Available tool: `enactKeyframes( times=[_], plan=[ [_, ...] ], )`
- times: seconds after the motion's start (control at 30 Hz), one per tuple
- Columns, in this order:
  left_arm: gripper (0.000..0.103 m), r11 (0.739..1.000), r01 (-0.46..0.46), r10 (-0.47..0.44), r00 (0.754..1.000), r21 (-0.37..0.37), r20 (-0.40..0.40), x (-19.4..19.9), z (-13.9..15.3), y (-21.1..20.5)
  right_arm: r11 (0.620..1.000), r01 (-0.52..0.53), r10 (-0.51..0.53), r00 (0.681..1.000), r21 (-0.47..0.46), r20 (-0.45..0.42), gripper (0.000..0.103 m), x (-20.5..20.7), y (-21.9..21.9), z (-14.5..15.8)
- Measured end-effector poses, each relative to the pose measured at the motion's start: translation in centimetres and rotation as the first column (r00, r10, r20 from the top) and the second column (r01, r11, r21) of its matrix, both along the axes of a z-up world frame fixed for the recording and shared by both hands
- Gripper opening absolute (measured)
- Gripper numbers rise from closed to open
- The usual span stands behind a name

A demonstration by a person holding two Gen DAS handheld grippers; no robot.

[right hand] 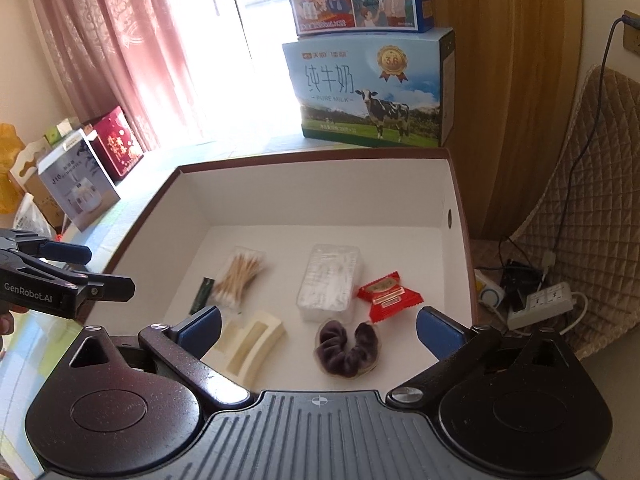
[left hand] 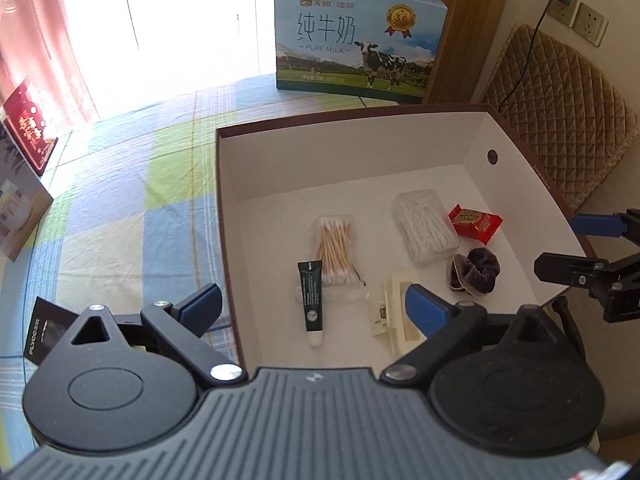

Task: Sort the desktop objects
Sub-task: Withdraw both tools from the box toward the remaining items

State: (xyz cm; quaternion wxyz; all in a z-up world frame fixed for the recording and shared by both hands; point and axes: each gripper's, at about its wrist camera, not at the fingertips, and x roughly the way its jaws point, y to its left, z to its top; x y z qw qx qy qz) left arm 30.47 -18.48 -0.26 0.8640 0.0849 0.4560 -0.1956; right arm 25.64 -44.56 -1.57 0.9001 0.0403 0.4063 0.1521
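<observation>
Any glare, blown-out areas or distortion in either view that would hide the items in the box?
Left wrist view: the window is blown out white, glare washes the tablecloth, and fisheye bends the box rim; the swabs and tube stay sharp. Right wrist view: same overexposed window, yet the scrunchie and candy read clearly.

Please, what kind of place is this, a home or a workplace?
Most likely a room in a home. A table with a checked tablecloth stands by a window with pink curtains, and pure-milk cartons are stacked beside a quilted chair cover.
</observation>
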Motion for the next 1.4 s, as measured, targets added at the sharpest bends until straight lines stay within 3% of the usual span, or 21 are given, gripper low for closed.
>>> enactKeyframes(
  times=[0.87,1.4],
  plan=[
    [0.099,0.998,-0.061,0.061,0.998,-0.029,0.002,-7.5,1.4,5.7,0.999,-0.046,0.046,0.999,0.027,0.013,0.101,-6.2,5.0,1.4],
    [0.099,0.991,-0.135,0.135,0.99,-0.019,-0.029,-10.5,0.8,11.9,0.992,-0.122,0.123,0.991,0.027,-0.049,0.101,-9.6,10.4,-0.4]
  ],
)
